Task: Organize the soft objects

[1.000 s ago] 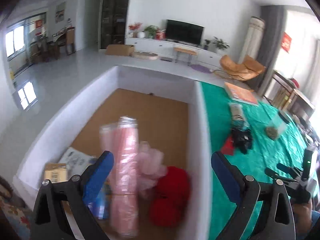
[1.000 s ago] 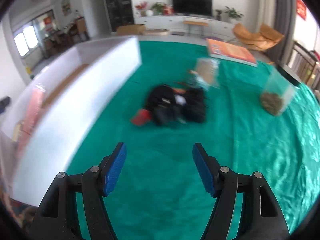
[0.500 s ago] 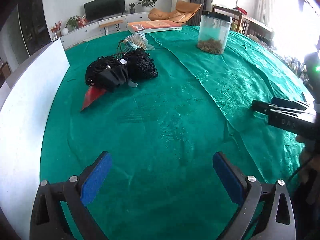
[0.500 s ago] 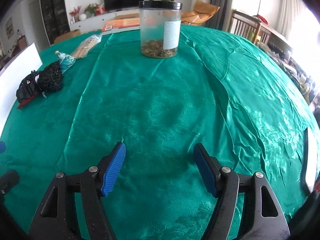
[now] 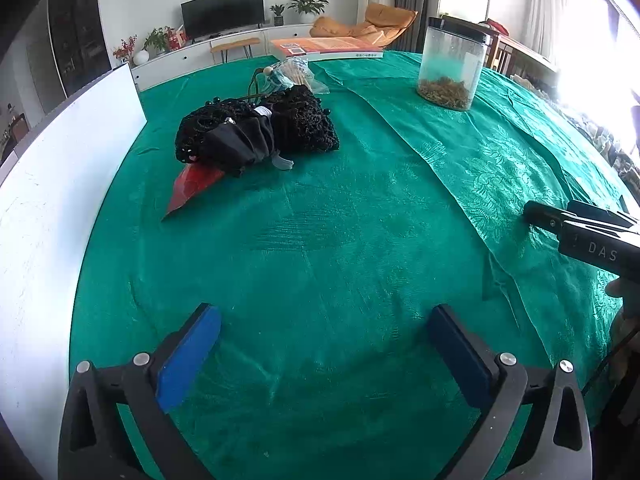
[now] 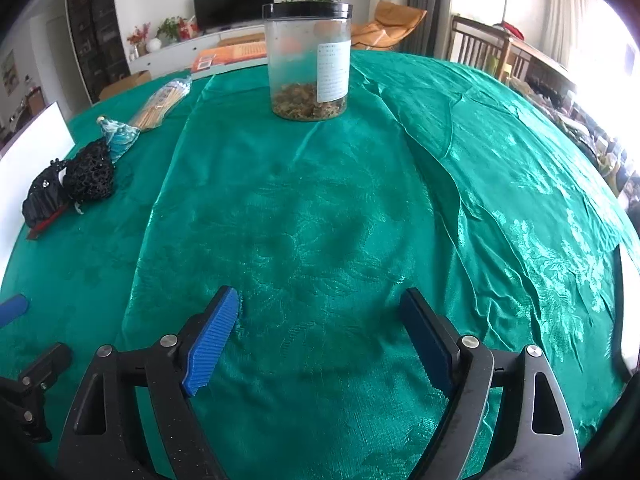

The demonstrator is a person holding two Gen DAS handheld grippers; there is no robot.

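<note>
The heap of black netted and pleated soft cloth lies on the shiny green patterned tablecloth, close to the white box wall on my left, with a flat red packet poking out from under it. Beyond it rests a clear bag of thin sticks. A clear plastic jar with a black lid stands well apart. My left gripper and right gripper both hang wide apart above bare cloth, holding nothing.
</note>
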